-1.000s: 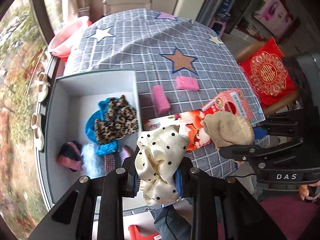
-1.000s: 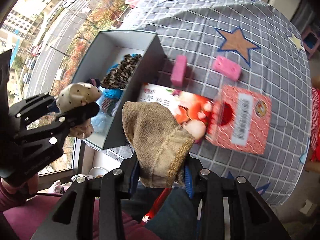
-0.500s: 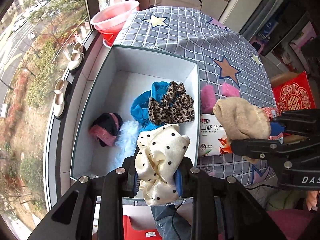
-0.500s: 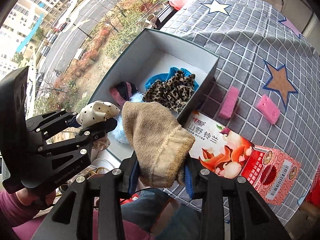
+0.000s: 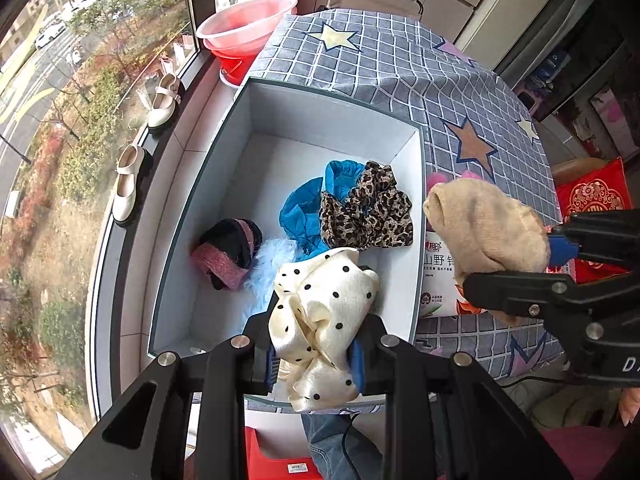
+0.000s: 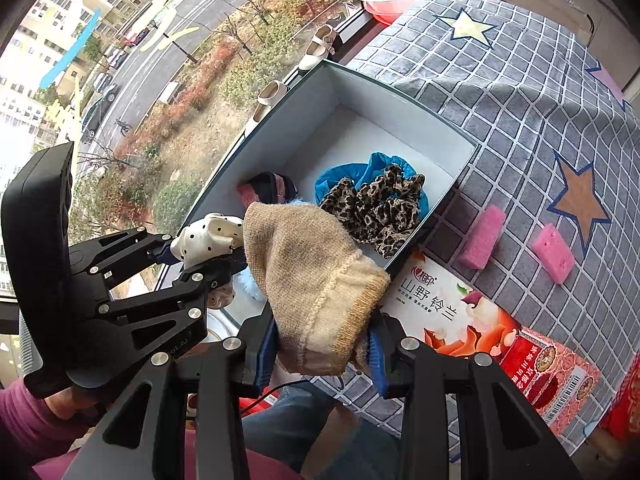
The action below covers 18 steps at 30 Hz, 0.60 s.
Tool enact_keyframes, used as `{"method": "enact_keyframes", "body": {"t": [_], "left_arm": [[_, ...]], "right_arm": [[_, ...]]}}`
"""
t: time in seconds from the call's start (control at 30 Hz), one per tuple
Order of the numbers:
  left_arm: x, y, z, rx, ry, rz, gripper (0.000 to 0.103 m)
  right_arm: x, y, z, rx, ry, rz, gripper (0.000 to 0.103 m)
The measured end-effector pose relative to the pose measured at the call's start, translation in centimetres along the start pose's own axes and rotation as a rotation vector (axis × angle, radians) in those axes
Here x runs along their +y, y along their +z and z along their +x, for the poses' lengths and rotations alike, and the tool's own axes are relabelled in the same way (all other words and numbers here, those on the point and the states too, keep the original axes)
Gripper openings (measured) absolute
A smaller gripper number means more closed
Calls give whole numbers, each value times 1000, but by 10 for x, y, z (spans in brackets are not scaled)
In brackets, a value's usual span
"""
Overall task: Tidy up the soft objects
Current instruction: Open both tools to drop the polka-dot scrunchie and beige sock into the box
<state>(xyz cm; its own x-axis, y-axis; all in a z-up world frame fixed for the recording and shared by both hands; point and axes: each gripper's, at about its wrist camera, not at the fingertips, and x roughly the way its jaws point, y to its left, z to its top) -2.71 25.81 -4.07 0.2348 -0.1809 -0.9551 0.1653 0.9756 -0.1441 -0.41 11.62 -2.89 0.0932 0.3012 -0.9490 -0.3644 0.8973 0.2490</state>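
Note:
My left gripper (image 5: 316,360) is shut on a cream polka-dot scrunchie (image 5: 320,320), held over the near end of the white open box (image 5: 320,120). My right gripper (image 6: 324,344) is shut on a beige knitted sock (image 6: 316,276), which hangs above the box's near right corner. In the left wrist view the sock (image 5: 484,232) and the right gripper (image 5: 560,268) show at the right. Inside the box lie a leopard-print scrunchie (image 5: 368,212), a blue cloth (image 5: 312,204), a pink-and-black knitted piece (image 5: 228,252) and pale blue fluff (image 5: 268,264).
The box sits at the left edge of a table under a grey checked cloth with stars (image 5: 400,68). Two pink sponges (image 6: 482,236) (image 6: 554,254) and a printed packet (image 6: 472,320) lie right of the box. A pink basin (image 5: 248,20) and white shoes (image 5: 164,100) rest on the window sill.
Both grippers have swung left from over the packet and cloth to over the box, rolling as they went. Each keeps its hold on its soft item.

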Motion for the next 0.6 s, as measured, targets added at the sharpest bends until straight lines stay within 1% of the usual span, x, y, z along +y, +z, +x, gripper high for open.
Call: {"method": "enact_keyframes", "body": {"t": [0.6], "left_arm": [[2, 9, 7, 11, -3, -5, 30]], "right_arm": [[-1, 23, 5, -1, 14, 13, 38]]}}
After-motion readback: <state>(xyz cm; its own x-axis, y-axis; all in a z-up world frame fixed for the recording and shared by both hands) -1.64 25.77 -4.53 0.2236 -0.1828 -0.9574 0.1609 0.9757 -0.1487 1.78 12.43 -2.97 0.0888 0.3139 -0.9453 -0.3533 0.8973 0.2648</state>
